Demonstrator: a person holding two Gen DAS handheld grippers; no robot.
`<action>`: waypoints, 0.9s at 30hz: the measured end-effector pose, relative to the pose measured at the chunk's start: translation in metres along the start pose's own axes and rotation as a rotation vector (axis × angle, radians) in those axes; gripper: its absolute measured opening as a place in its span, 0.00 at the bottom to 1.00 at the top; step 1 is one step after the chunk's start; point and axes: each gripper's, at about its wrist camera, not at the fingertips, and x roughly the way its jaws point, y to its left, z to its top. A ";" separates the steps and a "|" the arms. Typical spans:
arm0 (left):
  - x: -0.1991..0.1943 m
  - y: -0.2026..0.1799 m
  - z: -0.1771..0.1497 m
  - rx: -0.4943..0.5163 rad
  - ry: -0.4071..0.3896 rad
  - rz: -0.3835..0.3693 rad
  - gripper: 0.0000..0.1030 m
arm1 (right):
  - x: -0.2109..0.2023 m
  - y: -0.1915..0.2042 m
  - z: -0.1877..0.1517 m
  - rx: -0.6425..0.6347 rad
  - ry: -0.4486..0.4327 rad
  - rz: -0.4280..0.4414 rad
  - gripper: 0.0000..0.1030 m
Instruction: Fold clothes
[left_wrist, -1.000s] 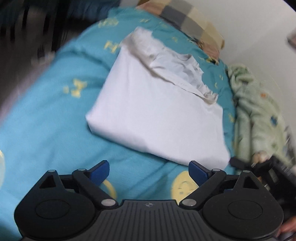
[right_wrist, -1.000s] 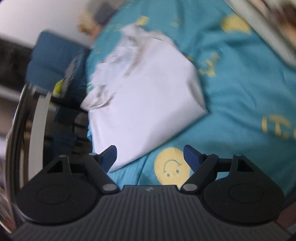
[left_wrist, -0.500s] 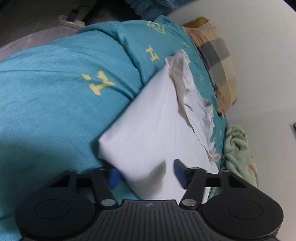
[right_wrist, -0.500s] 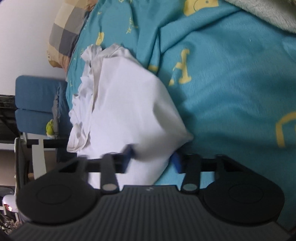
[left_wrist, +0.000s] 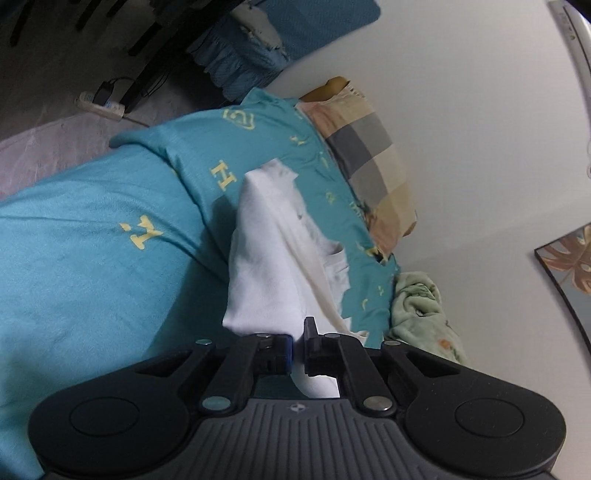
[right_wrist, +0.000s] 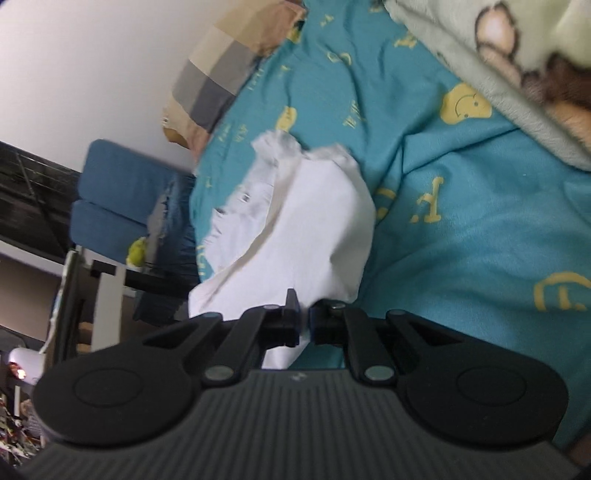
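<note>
- My left tool (left_wrist: 299, 345) is clamped on a near corner of the shirt (left_wrist: 269, 266), white cloth pinched between the blue pads and hanging out below them.
- My right tool (right_wrist: 303, 321) grips another near corner of the same shirt (right_wrist: 314, 236), jaws drawn narrow with fabric caught between them.
- The shirt is white, part folded, its near edge raised off the bed by both tools while its far end rests on the bedspread (left_wrist: 92, 266).
- The shirt's crumpled collar end, with a small label showing in the right view, lies on the side toward the pillow (left_wrist: 369, 158).
- The bedspread is teal with yellow letters and smiley faces (right_wrist: 463, 103); it lies under the shirt and wraps all sides of it.
- The checked pillow, grey, beige and pink, sits beyond the shirt's far end against the white wall (left_wrist: 480, 129).
- A pale green blanket (left_wrist: 421, 310) is bunched beside the shirt, between the bedspread and the wall; in the right view it crosses the upper corner, with a bear print (right_wrist: 495, 33).
- A blue chair (right_wrist: 122, 195) stands past the shirt's collar side, off the bed's edge.
- A power strip (left_wrist: 101, 105) lies on the floor beyond the bed, well apart from the shirt.
- A framed leaf picture (left_wrist: 569, 258) hangs on the wall, past the blanket.
</note>
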 end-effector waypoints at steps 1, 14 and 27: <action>-0.011 -0.005 -0.002 0.008 -0.002 -0.001 0.05 | -0.009 0.003 -0.003 -0.002 -0.006 0.006 0.07; -0.168 -0.031 -0.080 0.020 -0.027 0.007 0.05 | -0.134 -0.012 -0.069 0.014 -0.032 0.023 0.07; -0.143 -0.050 -0.054 0.008 -0.016 0.003 0.05 | -0.113 -0.003 -0.047 0.079 -0.041 0.063 0.08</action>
